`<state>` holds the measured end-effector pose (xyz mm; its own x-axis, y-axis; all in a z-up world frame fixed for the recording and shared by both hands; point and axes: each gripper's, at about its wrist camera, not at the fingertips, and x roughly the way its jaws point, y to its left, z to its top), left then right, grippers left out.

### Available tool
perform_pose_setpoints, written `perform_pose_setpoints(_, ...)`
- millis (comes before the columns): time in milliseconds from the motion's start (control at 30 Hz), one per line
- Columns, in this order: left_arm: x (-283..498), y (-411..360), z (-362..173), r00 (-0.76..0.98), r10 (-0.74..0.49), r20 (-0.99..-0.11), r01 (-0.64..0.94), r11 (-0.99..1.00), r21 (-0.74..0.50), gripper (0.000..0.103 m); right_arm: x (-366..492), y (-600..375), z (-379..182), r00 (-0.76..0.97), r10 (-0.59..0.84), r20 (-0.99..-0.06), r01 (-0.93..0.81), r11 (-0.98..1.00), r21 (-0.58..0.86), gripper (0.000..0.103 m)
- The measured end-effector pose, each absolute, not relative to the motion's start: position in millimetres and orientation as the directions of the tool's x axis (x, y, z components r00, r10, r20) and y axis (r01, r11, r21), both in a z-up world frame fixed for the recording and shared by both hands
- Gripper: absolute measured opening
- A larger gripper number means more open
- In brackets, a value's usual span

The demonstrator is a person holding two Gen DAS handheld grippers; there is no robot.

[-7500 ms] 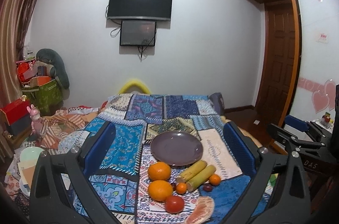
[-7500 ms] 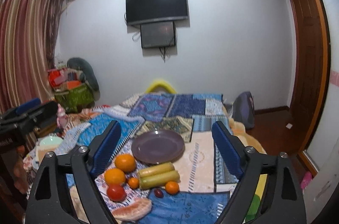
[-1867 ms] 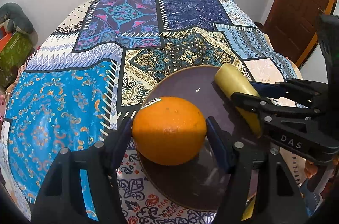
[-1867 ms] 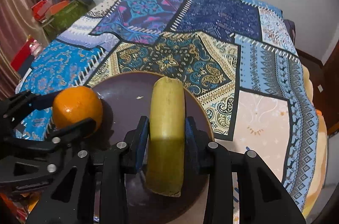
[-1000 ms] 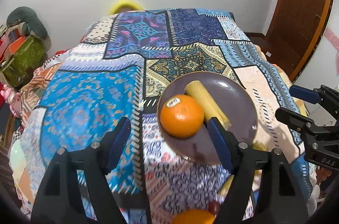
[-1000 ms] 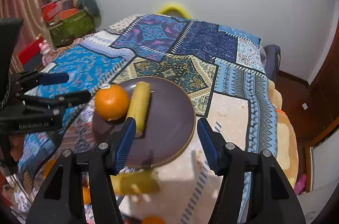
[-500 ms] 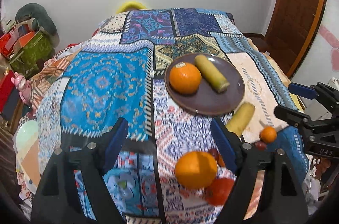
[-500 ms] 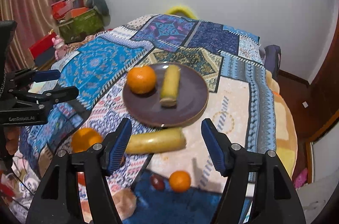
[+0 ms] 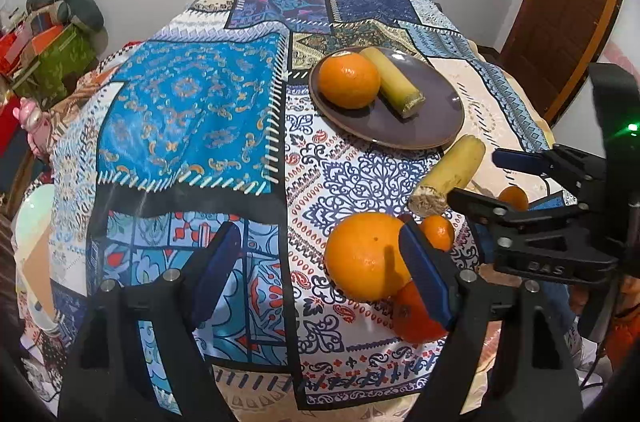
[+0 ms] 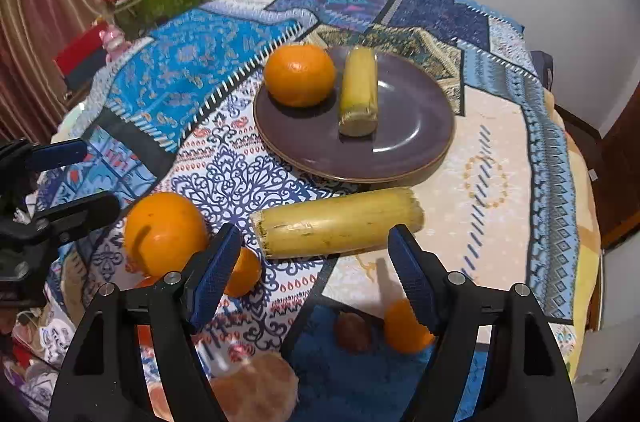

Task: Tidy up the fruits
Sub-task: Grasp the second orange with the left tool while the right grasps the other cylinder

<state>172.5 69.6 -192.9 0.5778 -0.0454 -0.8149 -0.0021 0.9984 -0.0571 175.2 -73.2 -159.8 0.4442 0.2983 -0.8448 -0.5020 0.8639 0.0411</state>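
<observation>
**Two fruits on the plate, both grippers back over the loose pile**

Left wrist view: the left gripper (image 9: pixel 320 270) had let go of the orange (image 9: pixel 348 80) it clamped two seconds before; that orange now sat on the purple plate (image 9: pixel 436 126), touching the cane piece (image 9: pixel 394 82) beside it. The jaws stood apart and empty, lowered over the quilt (image 9: pixel 184 110), with the second orange (image 9: pixel 364 256) just inside the right-hand finger but not pressed. A tomato (image 9: pixel 416 314) and a small tangerine (image 9: pixel 438 232) lay against it.

Right wrist view: the right gripper (image 10: pixel 316 270) had likewise released its cane piece onto the plate and pulled back. Its jaws were opening, with nothing gripped; the second cane piece (image 10: pixel 336 222) lay just ahead of the fingertips, beside the plate's near rim. Another tangerine (image 10: pixel 404 328) and a dark red fruit (image 10: pixel 354 332) sat below.

Judged from this, the first pair was placed and the next pair was being lined up: orange on the left, cane on the right.
</observation>
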Motion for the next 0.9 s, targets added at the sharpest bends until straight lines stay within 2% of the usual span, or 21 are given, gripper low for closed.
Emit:
perform_pose_setpoints(400, 176.6, 54.2, -212.3, 0.532, -0.090, -0.842, 0.029, 0.996, -0.088, 0.082, 186.0, -78.9, -175.0, 0.413, 0.280, -0.867, -0.513, 0.857, 0.033, 0.072)
perform_pose_setpoints(767, 192.6, 41.4, -237.9, 0.483, -0.097, -0.870, 0.016, 0.995, -0.102, 0.081, 207.9, -150.9, -180.2, 0.422, 0.223, -0.879, -0.368, 0.928, 0.058, 0.072)
perform_pose_setpoints(900, 193.0, 43.6, -241.0, 0.485, -0.133, -0.864, 0.019, 0.990, -0.142, 0.072, 212.1, -171.3, -180.7, 0.428, 0.193, -0.883, -0.328, 0.944, 0.048, 0.072)
